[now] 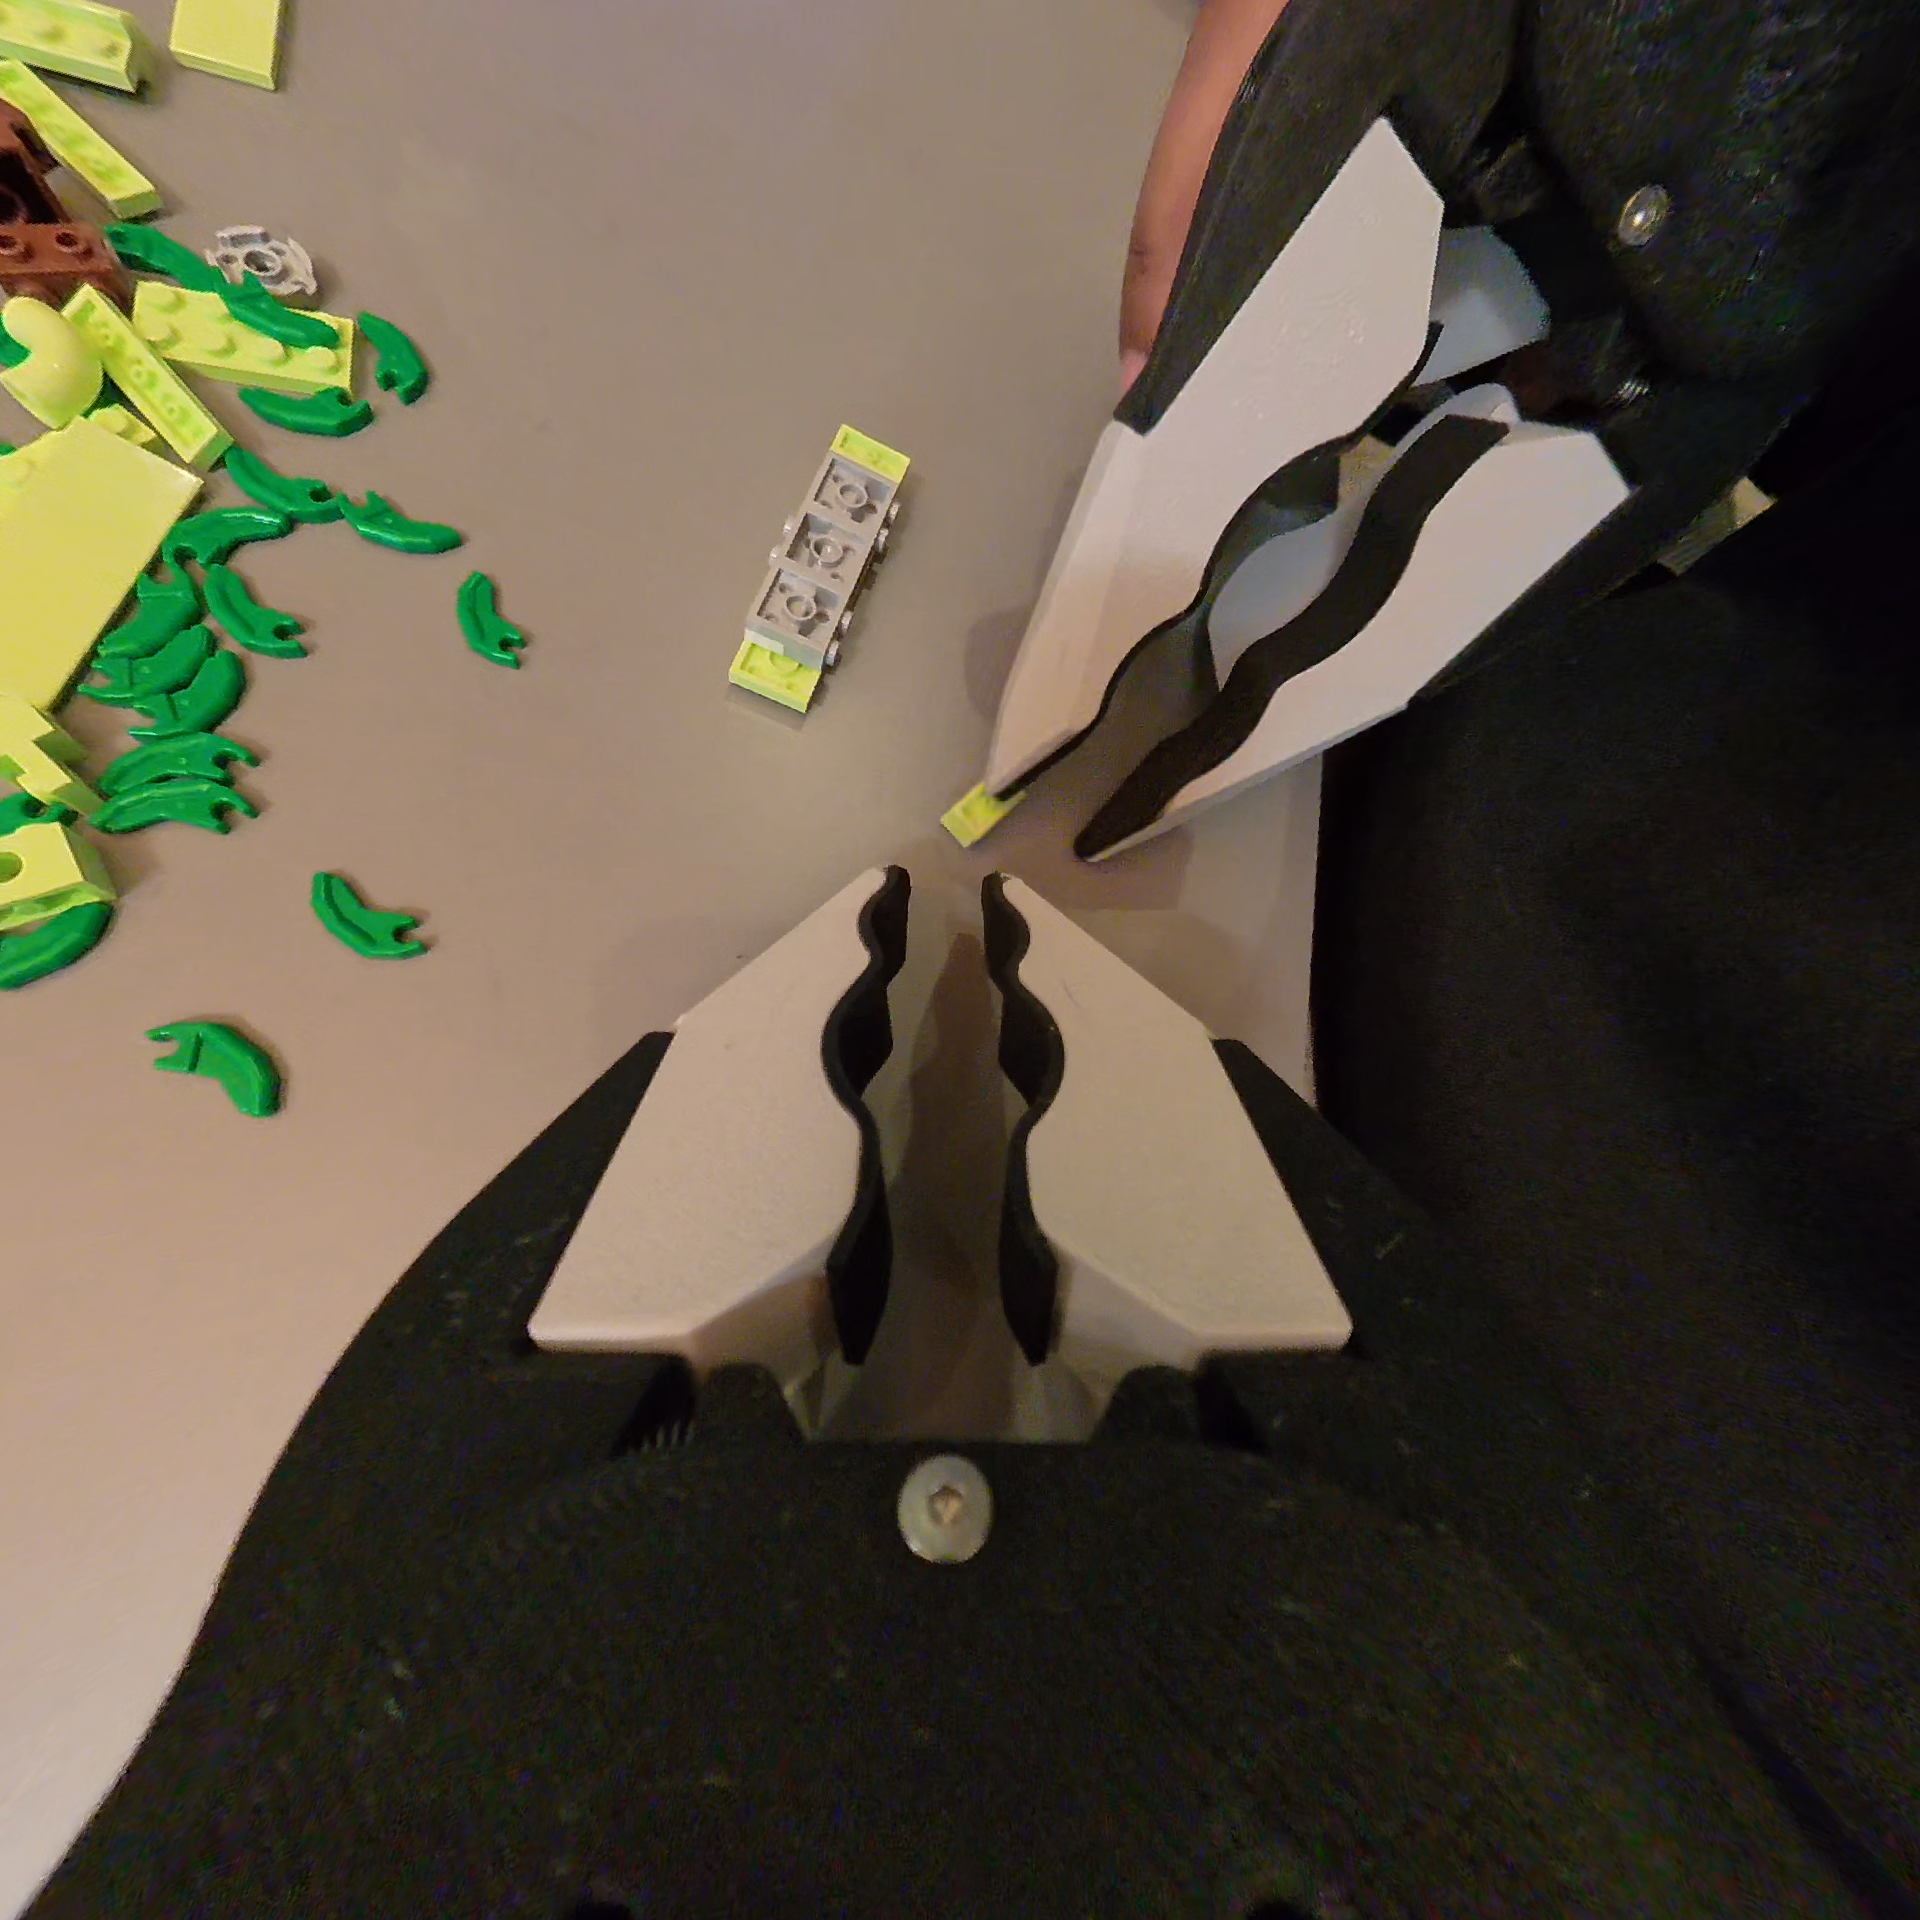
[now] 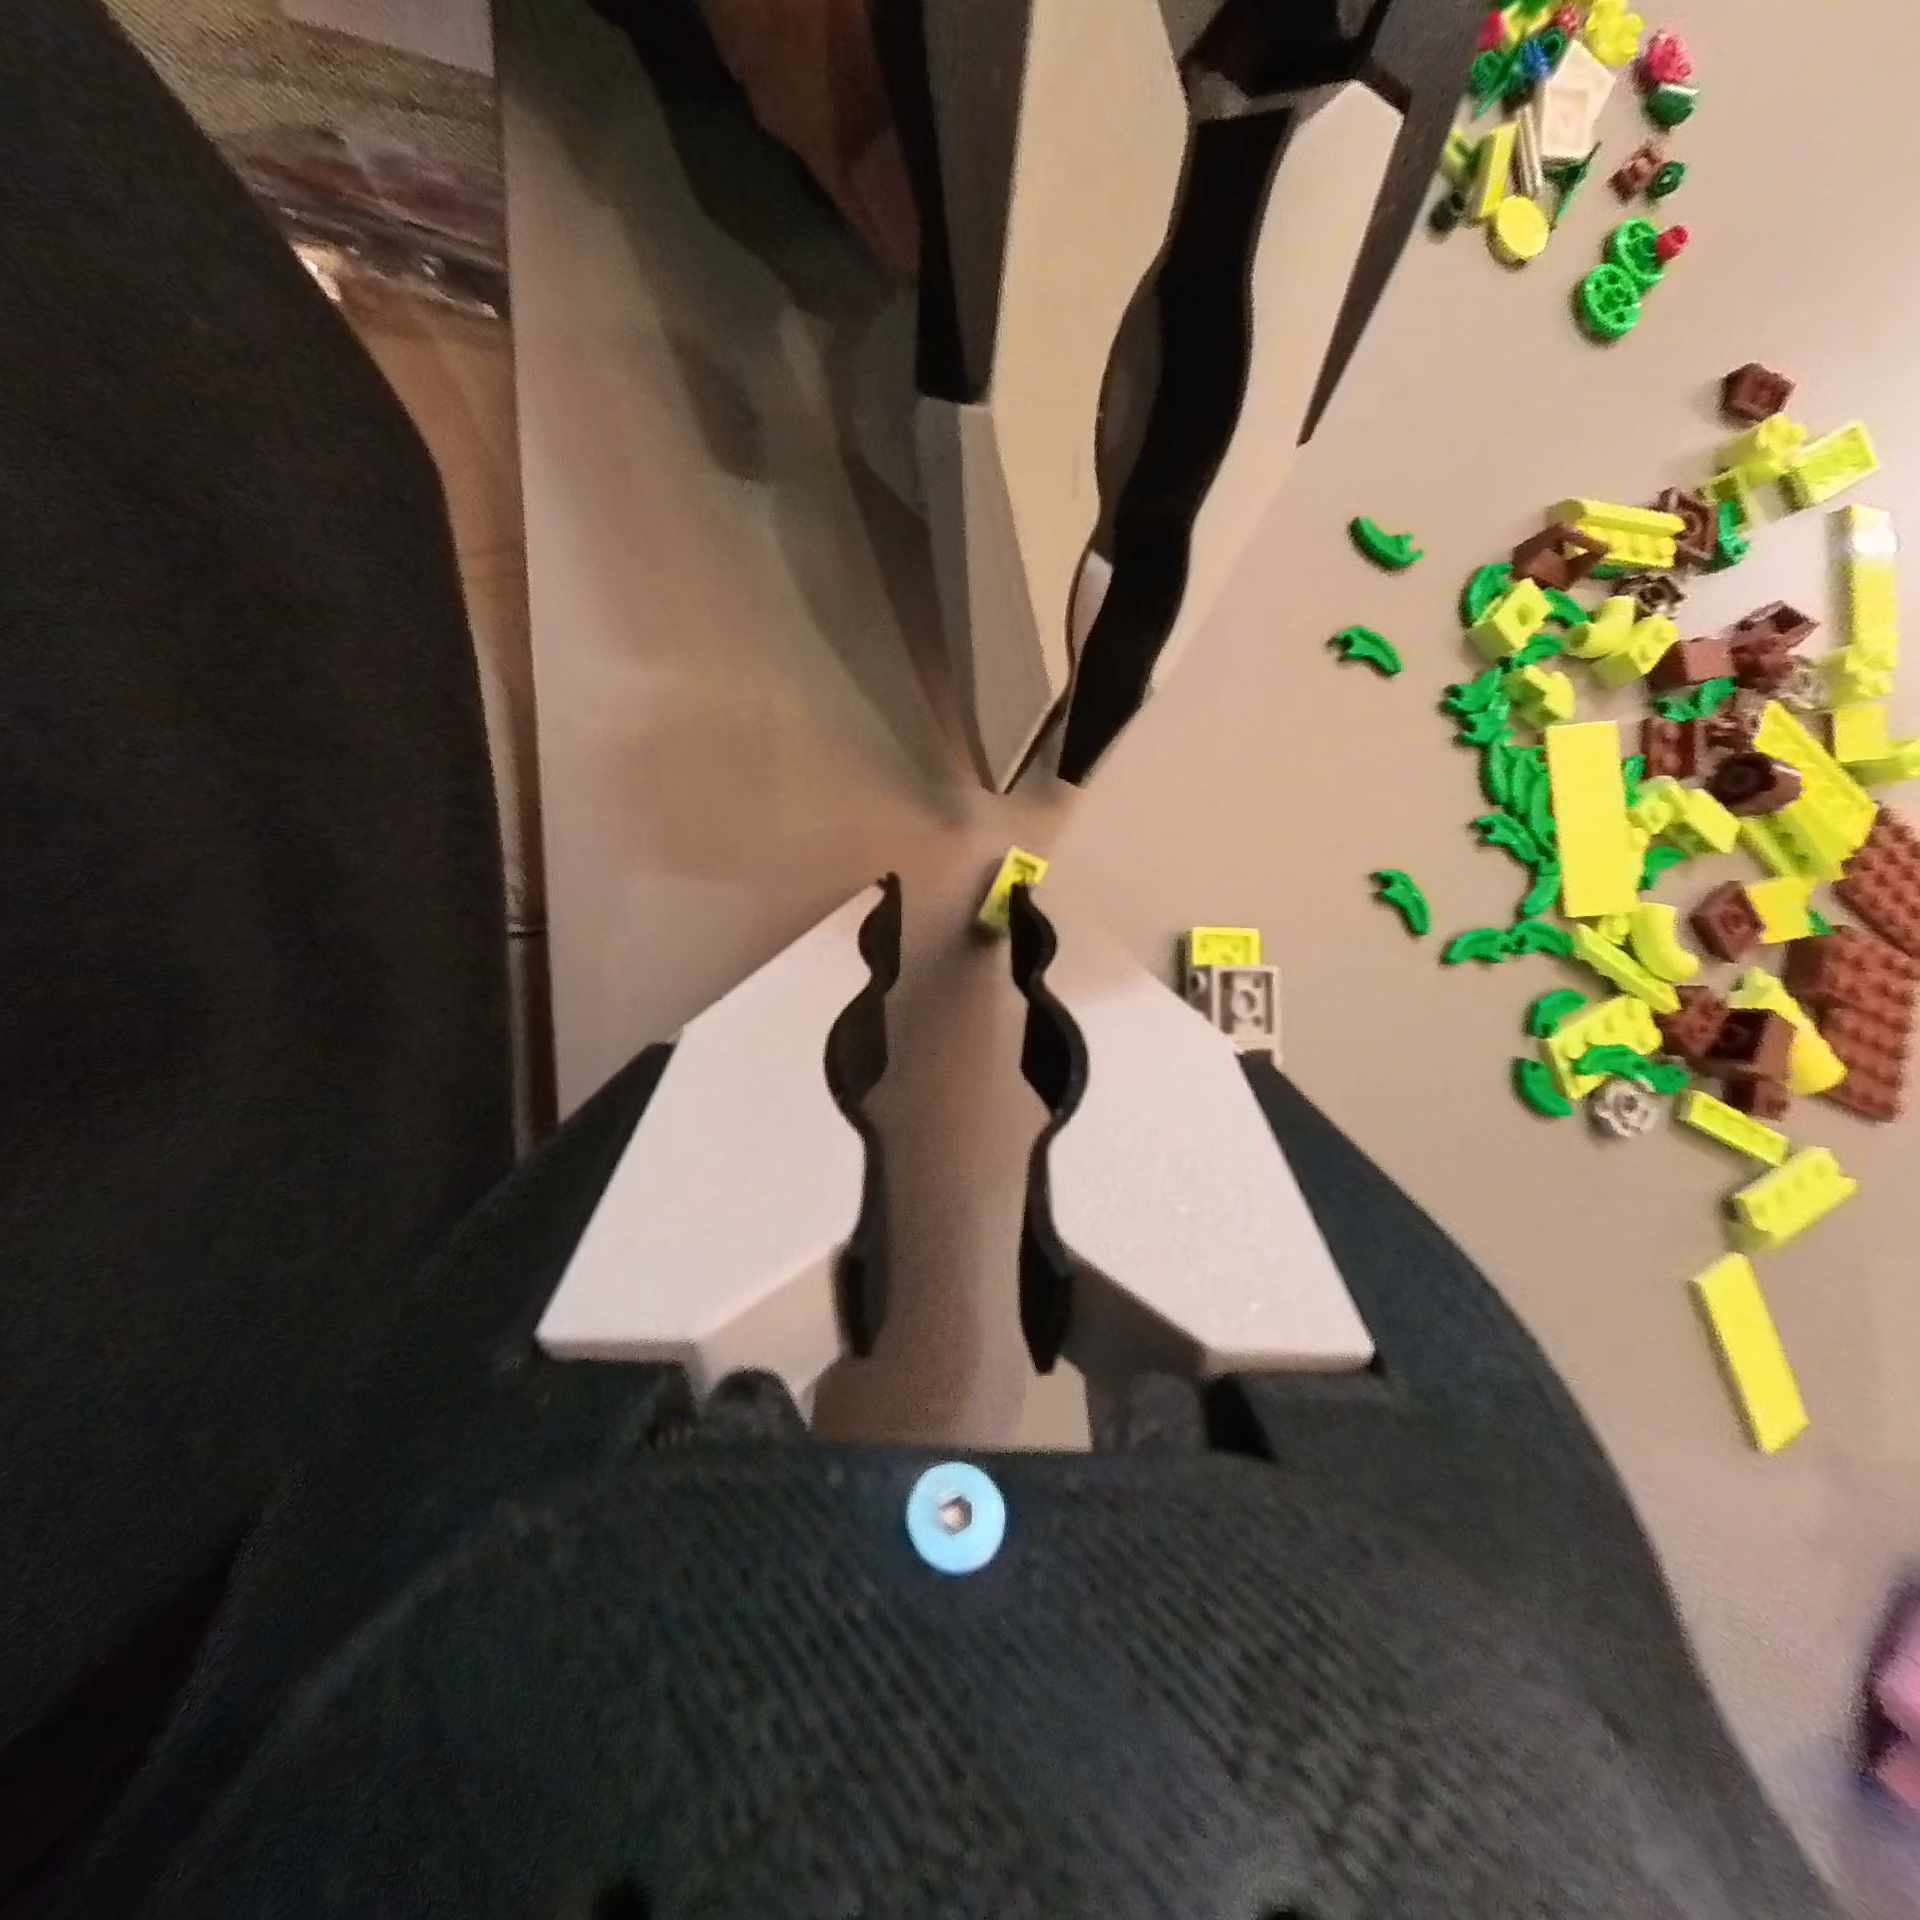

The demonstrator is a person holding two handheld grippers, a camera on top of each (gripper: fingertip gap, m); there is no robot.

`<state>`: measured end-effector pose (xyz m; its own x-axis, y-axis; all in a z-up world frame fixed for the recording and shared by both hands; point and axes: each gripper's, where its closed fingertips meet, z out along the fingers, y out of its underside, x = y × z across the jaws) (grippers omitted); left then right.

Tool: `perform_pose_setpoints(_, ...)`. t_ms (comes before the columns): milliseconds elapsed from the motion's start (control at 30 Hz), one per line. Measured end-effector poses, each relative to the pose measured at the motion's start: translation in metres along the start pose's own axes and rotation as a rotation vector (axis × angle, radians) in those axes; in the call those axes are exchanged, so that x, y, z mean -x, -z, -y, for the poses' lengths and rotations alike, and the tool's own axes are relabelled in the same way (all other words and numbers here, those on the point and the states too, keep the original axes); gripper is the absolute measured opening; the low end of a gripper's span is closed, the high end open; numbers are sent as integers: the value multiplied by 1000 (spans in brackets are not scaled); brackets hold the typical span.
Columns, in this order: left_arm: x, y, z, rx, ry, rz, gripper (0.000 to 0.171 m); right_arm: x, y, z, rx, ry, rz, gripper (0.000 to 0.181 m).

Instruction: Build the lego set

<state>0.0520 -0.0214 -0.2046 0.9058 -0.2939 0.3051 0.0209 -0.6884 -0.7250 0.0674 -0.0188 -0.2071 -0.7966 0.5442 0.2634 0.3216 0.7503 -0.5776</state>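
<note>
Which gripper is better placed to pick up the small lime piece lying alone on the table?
Right gripper: one fingertip touches the small lime piece. Left gripper is open, short of it.

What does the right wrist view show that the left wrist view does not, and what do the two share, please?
Only the right wrist view shows the brown plate, the round green wheel-like pieces and the small red pieces at the far end of the pile. Only the left wrist view shows the full grey-and-lime assembly, three grey blocks in a row. Both show the small lime piece at the right claw tip, the open left claw, the green leaves and the table.
</note>
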Motion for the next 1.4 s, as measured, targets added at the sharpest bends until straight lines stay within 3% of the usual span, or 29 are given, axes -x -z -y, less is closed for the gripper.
perform_pose_setpoints(433,0,-1,-1,10,-3,3,11,0,8,-2,-87,-274,149,25)
perform_pose_setpoints(1000,0,-1,-1,6,-3,3,11,-12,1,6,-33,-166,142,25)
perform_pose_setpoints(1400,0,0,-1,6,2,-5,11,-17,-1,2,-3,-150,146,14)
